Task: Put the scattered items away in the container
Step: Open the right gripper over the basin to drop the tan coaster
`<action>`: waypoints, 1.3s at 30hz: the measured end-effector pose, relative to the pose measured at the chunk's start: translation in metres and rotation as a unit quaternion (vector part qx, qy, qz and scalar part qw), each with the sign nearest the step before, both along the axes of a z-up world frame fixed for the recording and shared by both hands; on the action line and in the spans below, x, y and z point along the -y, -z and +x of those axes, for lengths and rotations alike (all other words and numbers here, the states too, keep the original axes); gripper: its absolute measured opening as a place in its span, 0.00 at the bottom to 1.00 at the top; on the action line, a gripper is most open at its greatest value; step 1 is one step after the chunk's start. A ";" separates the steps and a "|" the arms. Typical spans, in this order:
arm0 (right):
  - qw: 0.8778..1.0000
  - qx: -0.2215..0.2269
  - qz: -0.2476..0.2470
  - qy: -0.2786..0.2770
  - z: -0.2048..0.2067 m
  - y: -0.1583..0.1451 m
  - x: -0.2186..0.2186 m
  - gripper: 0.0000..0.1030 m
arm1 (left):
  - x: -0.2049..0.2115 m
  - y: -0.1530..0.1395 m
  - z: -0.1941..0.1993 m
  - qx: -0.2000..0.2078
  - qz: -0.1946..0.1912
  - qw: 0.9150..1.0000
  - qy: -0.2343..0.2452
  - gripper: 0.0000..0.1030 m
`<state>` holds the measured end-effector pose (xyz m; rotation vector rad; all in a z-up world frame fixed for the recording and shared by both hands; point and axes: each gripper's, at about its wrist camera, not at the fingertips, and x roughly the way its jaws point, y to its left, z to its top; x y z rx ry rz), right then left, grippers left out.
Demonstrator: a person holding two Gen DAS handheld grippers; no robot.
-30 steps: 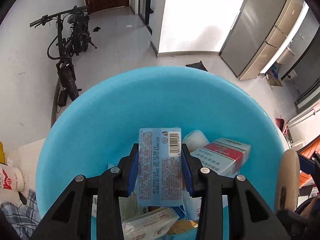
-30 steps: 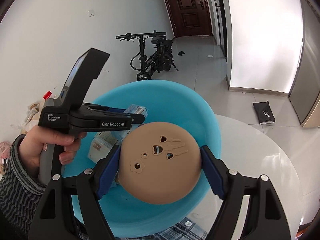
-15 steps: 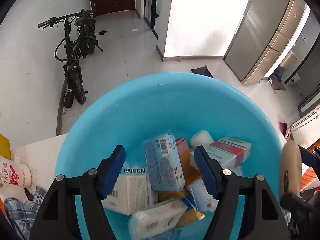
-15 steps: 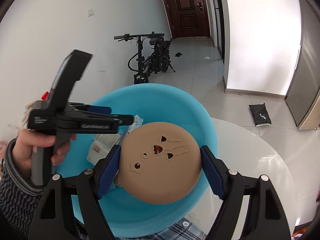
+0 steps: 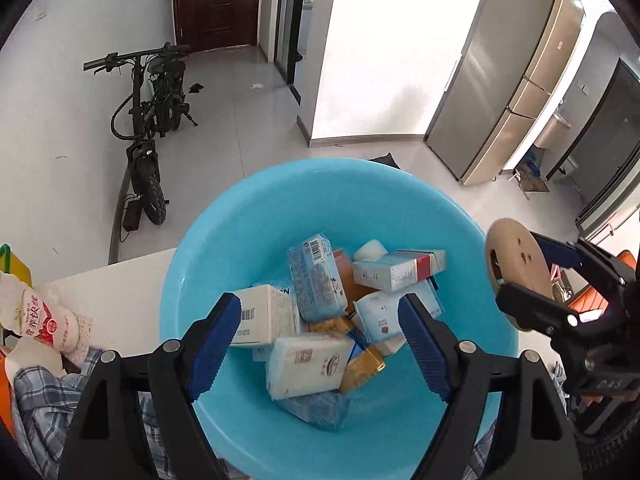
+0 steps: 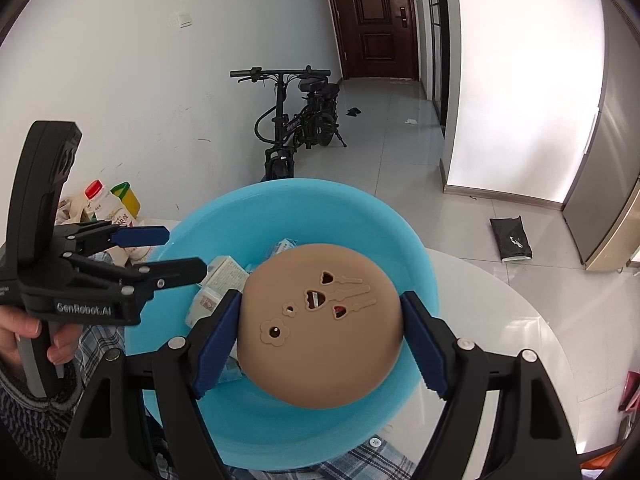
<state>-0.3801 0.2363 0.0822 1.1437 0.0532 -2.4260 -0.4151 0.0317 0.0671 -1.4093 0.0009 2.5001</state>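
We hold the round tan plastic disc (image 6: 320,322) above the light-blue plastic basin (image 6: 416,248).
Right gripper (image 6: 320,334) clamps its rim; it seems light, stiff, slippery. Left gripper (image 5: 320,334) is opening, empty.

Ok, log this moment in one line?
left gripper: opening, empty, over blue basin | right gripper: gripping tan disc above basin | packets: in basin

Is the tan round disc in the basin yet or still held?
Still held: the right gripper has its jaws clamped on the tan disc, above the blue basin, not resting among the packets.
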 end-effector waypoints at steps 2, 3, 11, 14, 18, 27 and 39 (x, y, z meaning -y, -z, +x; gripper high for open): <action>1.000 0.006 0.004 -0.006 -0.006 0.002 0.007 0.75 | 0.002 -0.001 0.001 -0.001 -0.007 1.000 -0.003 0.81; 1.000 0.010 0.006 -0.009 -0.010 0.003 0.010 0.75 | 0.004 -0.001 0.000 -0.002 -0.010 1.000 -0.006 0.81; 0.997 0.068 0.037 -0.023 -0.055 0.032 0.035 0.75 | 0.019 0.007 -0.008 -0.006 -0.026 0.999 -0.020 0.81; 0.994 0.100 0.039 -0.034 -0.075 0.041 0.042 0.75 | 0.022 0.015 -0.013 -0.001 -0.021 1.000 -0.020 0.81; 0.990 0.127 0.050 -0.028 -0.093 0.054 0.047 0.75 | 0.018 0.027 -0.020 0.006 -0.029 1.000 -0.010 0.81; 0.990 0.115 0.075 -0.024 -0.088 0.061 0.052 0.80 | 0.008 0.041 -0.022 0.002 -0.038 0.999 0.006 0.81; 0.997 0.080 0.009 -0.015 -0.062 0.021 0.033 0.95 | 0.006 0.020 0.008 -0.035 -0.041 0.998 0.023 0.81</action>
